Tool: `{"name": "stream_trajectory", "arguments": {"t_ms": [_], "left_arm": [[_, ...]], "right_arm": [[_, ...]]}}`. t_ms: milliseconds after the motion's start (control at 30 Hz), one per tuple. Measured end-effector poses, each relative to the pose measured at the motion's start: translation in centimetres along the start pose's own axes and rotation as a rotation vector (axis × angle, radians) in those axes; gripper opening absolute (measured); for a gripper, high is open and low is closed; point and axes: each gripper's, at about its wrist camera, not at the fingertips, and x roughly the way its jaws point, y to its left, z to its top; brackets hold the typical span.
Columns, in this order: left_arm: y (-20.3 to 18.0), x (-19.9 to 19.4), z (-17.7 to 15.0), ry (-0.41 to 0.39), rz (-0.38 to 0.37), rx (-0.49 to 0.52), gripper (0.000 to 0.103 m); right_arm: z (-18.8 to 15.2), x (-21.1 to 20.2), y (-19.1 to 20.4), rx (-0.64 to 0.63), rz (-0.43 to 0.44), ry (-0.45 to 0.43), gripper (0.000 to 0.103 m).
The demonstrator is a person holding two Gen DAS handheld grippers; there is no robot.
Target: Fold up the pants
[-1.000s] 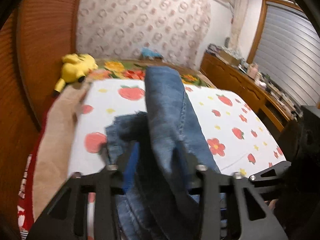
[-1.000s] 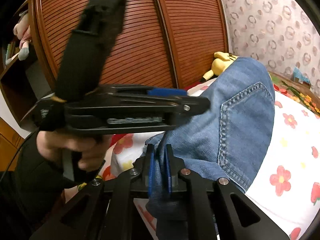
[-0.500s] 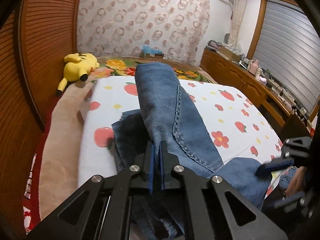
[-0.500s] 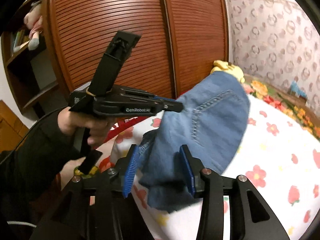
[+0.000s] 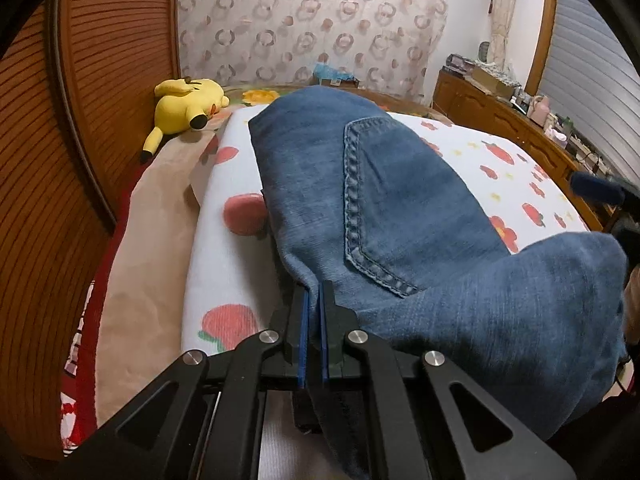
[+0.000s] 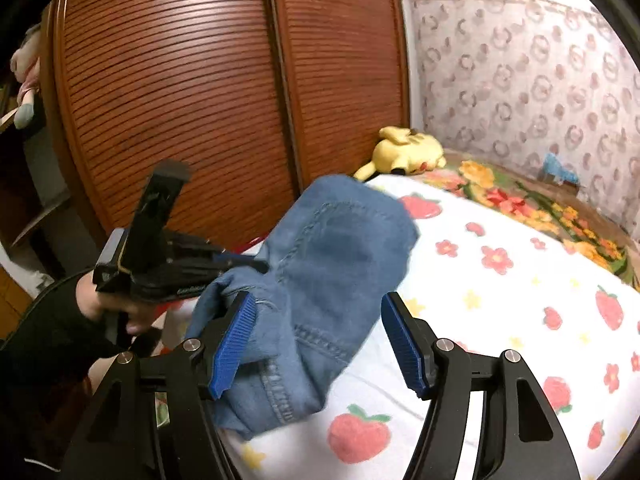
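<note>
Left wrist view: we see the left gripper [image 5: 314, 300] at lower centre, its 2 blue pads pressed together on an edge of the jeans [image 5: 360, 184]. The denim runs away from us toward the upper centre, long axis almost along the fingers, over the strawberry-print sheet [image 5: 224, 256]. Bare sheet lies open on the right; on the left a beige blanket [image 5: 152, 240] and the wooden wardrobe [image 5: 60, 160] crowd close, with a yellow plush [image 5: 186, 106] far up.

Right wrist view: we find the right gripper [image 6: 316, 340] with jaws opening, denim lying between them against the left pad, apparently no longer squeezed. The held corner sits left of centre, so our left hand [image 6: 108, 308] is nearer it. Open room spreads right.
</note>
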Motion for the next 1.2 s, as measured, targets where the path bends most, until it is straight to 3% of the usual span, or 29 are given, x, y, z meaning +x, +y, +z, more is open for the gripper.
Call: {"name": "stream_trajectory", "arguments": {"t_ms": [200,333,433,567,733,900,1100,1200], "left_arm": [[0.0,-0.2,0.0,0.0,0.006,0.009,0.006],[-0.1,-0.7,0.2,-0.011,0.001,-0.001,0.006],[0.0,-2.0,0.5,-0.033,0.0,-0.014,0.006],[-0.2,-4.0,0.9,-0.074,0.047,-0.012,0.008],[-1.0,-6.3,1.3,-0.131,0.031,-0.011,0.033],[-1.4,-4.5,1.2,-0.091,0.026,0.008,0.038],[-0.5,-2.1,0.9,-0.033,0.029,-0.019,0.038],[0.2,-0.6,0.8,0.003,0.035,-0.026,0.038]], "right_arm": [[-0.6,-0.6,-0.7,0.027,-0.008,-0.025,0.067],[-1.2,2.1,-0.4,0.018,-0.001,0.051,0.067],[-1.8,4.2,1.3,0.008,0.059,0.107,0.067],[-2.6,5.0,3.7,-0.017,0.093,0.123,0.067],[-4.0,6.1,5.2,-0.048,0.101,0.157,0.067],[-3.2,5.1,4.1,-0.027,0.1,0.139,0.068],[-1.8,3.6,1.3,-0.018,0.008,0.075,0.068],[-1.0,4.7,-0.5,0.003,-0.011,0.093,0.068]]}}
